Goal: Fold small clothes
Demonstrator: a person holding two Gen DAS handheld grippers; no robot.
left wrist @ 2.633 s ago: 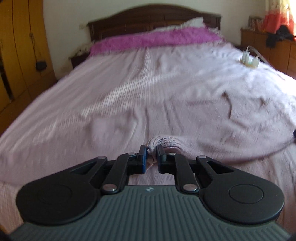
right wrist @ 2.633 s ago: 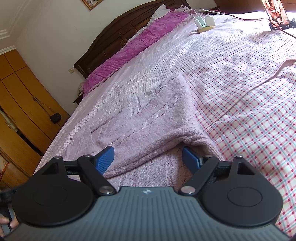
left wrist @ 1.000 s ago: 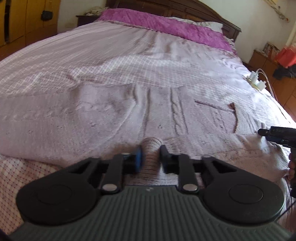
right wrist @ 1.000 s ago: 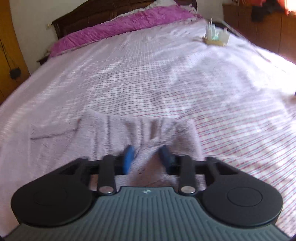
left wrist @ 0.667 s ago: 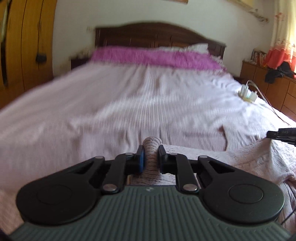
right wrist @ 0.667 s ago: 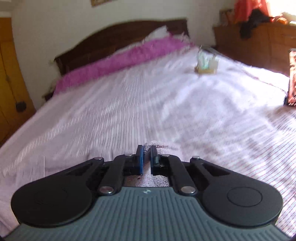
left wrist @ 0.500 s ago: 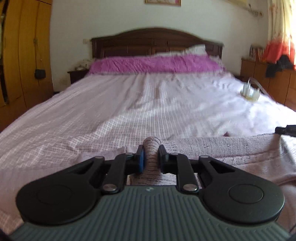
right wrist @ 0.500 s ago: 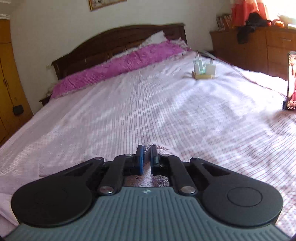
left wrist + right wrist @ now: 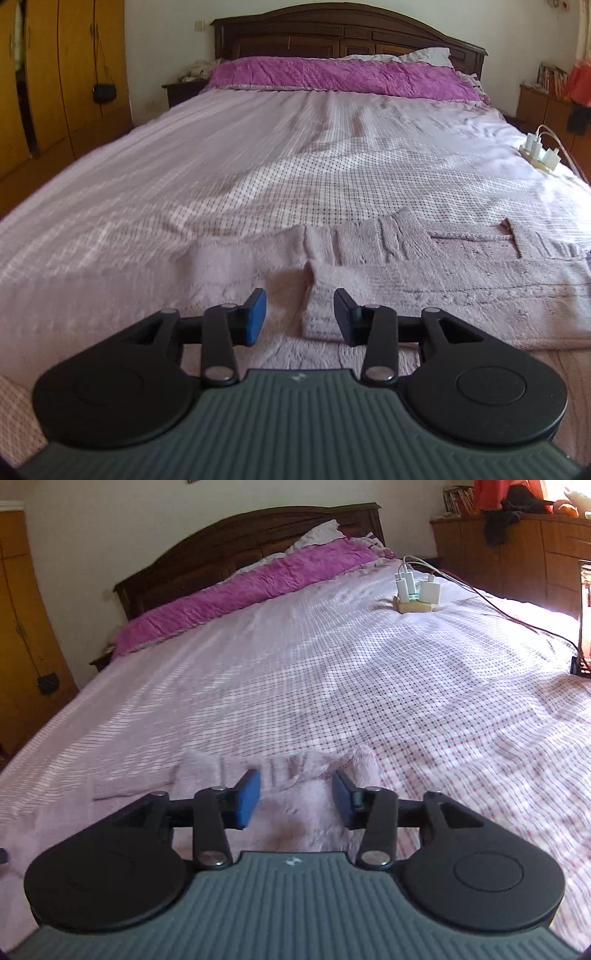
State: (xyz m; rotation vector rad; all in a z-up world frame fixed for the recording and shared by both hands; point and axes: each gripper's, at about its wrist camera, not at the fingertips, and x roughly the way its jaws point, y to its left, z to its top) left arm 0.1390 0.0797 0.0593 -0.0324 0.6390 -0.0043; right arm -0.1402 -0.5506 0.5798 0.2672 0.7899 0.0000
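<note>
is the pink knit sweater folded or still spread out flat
Folded at least once: in the left wrist view the sweater lies on the bed with one layer doubled over another, its thick edge showing. Both grippers are open above it.

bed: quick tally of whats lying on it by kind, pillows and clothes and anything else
knitted garment: 1
magenta pillow: 1
white pillow: 1
power strip with white chargers: 1
total: 4

Both the left gripper and the right gripper have just been opening; the garment lies under the parted jaws, not pinched.
</note>
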